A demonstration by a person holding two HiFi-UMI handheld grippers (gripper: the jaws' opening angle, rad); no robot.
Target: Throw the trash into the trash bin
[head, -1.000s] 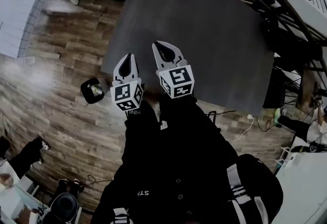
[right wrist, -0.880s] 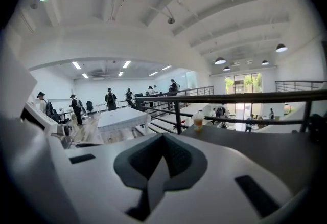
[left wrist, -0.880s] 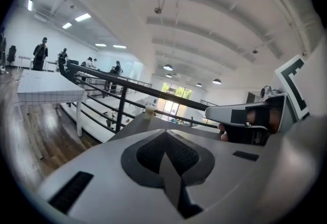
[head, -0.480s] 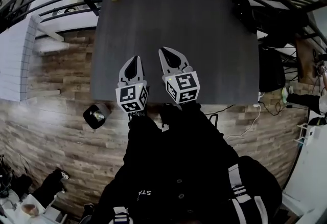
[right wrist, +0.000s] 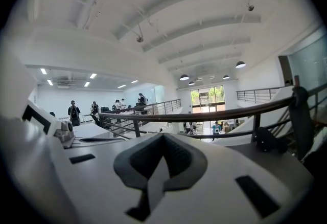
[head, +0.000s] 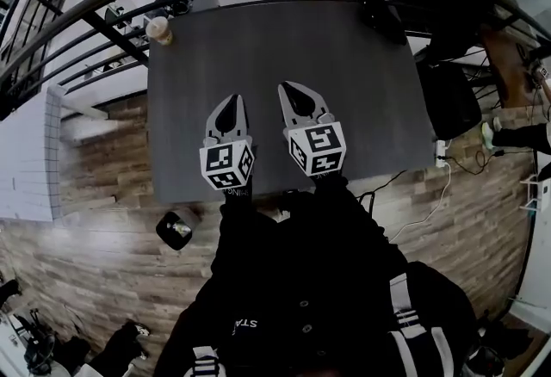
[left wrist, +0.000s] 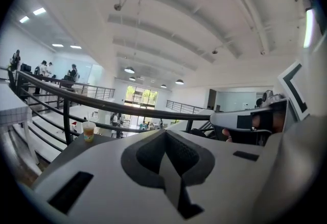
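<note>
Over the dark table hover the left gripper and the right gripper, both closed and empty. The trash bin stands on the floor off the table's near-left corner. The cup waits at the far-left corner. It looks like the reaching step. Next, one gripper needs to open around the cup.

The clear plastic cup, with a pale lid and a tan-orange fill, stands upright at the far left corner of the dark grey table. The small black trash bin sits mouth up on the wood-plank floor, just off the table's near left corner, with something pale inside. These 2 things are well apart.
</note>
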